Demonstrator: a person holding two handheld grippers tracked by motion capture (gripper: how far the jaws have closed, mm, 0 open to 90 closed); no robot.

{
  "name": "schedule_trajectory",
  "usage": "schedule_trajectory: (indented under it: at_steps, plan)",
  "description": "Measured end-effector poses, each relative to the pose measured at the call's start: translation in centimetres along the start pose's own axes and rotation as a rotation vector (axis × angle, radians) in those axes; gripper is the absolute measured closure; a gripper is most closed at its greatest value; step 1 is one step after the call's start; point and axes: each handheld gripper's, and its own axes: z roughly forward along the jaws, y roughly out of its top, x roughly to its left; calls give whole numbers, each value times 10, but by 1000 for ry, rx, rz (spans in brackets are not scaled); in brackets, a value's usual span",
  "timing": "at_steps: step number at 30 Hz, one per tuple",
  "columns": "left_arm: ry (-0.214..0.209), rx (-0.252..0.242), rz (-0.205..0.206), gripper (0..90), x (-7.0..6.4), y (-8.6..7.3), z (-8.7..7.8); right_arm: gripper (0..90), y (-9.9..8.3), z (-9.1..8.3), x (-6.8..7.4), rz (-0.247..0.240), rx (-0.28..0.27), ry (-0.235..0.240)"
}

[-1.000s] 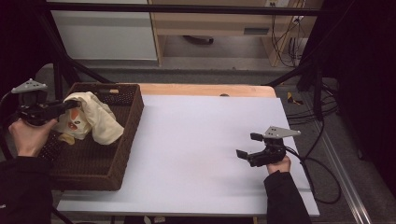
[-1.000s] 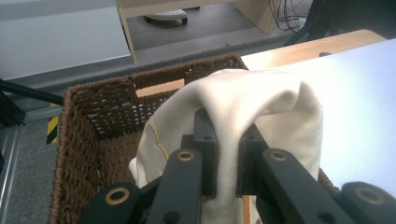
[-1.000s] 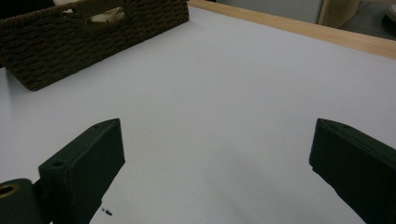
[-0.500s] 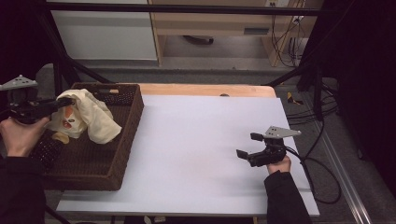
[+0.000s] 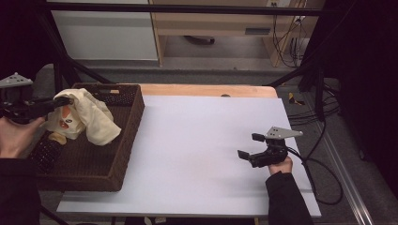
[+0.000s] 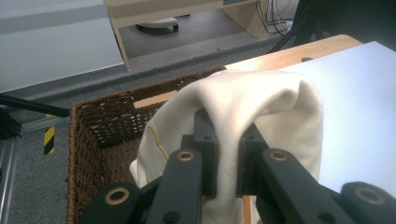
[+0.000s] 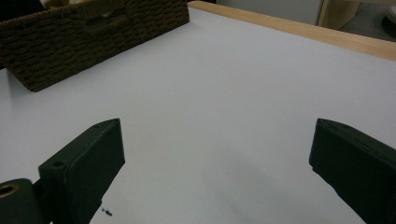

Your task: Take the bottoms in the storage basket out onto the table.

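A cream cloth (image 5: 89, 117) with an orange print hangs over the brown wicker basket (image 5: 123, 136) at the table's left. My left gripper (image 5: 63, 102) is shut on the cloth's top edge and holds it lifted. In the left gripper view the cloth (image 6: 261, 107) drapes over both jaws of that gripper (image 6: 228, 144), and the basket's far wall (image 6: 112, 116) shows behind it. My right gripper (image 5: 248, 146) rests low over the white table (image 5: 197, 140) at the right, open, with nothing between its jaws. The right gripper view shows its fingers (image 7: 88, 158) wide apart over bare tabletop.
The basket (image 7: 93, 37) lies far off in the right gripper view. A wooden strip (image 5: 206, 90) edges the table's far side. Cables (image 5: 319, 154) trail off the right edge. A dark keyboard-like object (image 5: 44, 152) lies in the basket under the cloth.
My left gripper has pulled the cloth up and to the left, out toward the basket's left side. The right gripper has stayed still.
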Motion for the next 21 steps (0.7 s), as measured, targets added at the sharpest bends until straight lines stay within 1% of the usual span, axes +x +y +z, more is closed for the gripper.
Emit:
schedule_trajectory:
  at_steps: [6,10,14,16,21]
  plan:
    - [-11,-3,8,823,-1,2,-4,39,0,0,0,-1,1,0]
    - [-21,-6,11,822,-4,5,-6,40,0,-1,0,-1,1,-1]
    - [-31,-12,25,822,-8,8,-8,39,0,-1,0,1,2,-2]
    - [-33,-12,32,823,-10,10,-10,39,0,0,0,-1,2,-1]
    - [-36,-23,35,823,-12,13,-13,40,0,-1,0,2,-1,-2]
